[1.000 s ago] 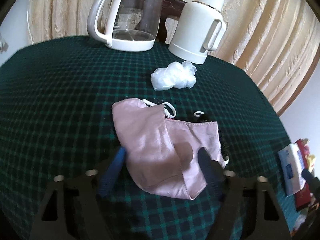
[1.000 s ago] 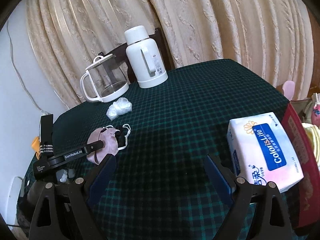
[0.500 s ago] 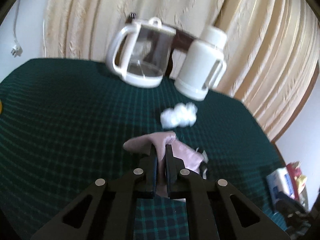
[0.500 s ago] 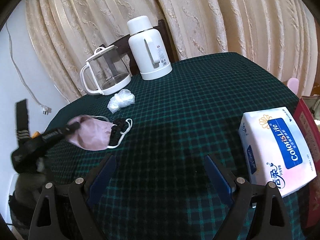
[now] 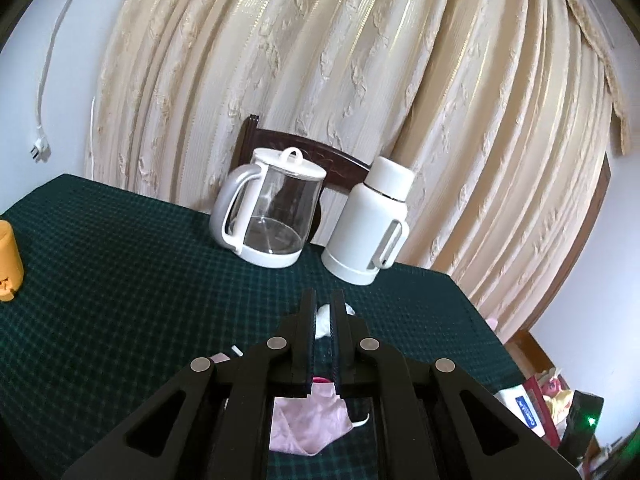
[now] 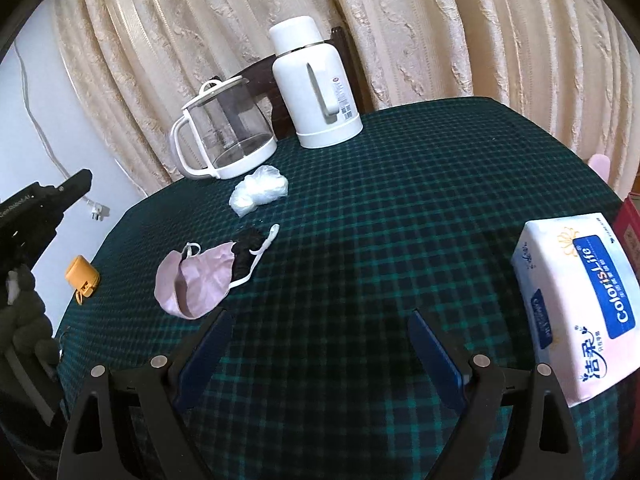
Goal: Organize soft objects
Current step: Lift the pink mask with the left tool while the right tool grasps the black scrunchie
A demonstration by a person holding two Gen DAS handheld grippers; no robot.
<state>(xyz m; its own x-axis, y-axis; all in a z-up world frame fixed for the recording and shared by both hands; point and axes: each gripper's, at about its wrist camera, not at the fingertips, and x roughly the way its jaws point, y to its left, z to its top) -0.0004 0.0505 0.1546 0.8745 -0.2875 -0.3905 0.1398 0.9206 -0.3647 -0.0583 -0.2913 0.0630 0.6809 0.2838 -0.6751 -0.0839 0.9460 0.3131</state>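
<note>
My left hand-held gripper (image 5: 324, 298) is pinched shut on nothing, raised above the pink mask (image 6: 196, 280). My wide-open right hand-held gripper (image 6: 320, 320) is nearer, just right of the mask.

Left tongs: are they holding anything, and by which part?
Nothing. The left tongs are shut and empty; the pink fabric face mask lies loose on the green checked tablecloth, clear of them.

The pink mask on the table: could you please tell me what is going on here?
A person holds two hand-held grippers. The left hand-held gripper is shut and empty, up above the table. The pink mask lies crumpled on it, in nobody's grip. The right hand-held gripper hovers open over the table, holding nothing.
</note>
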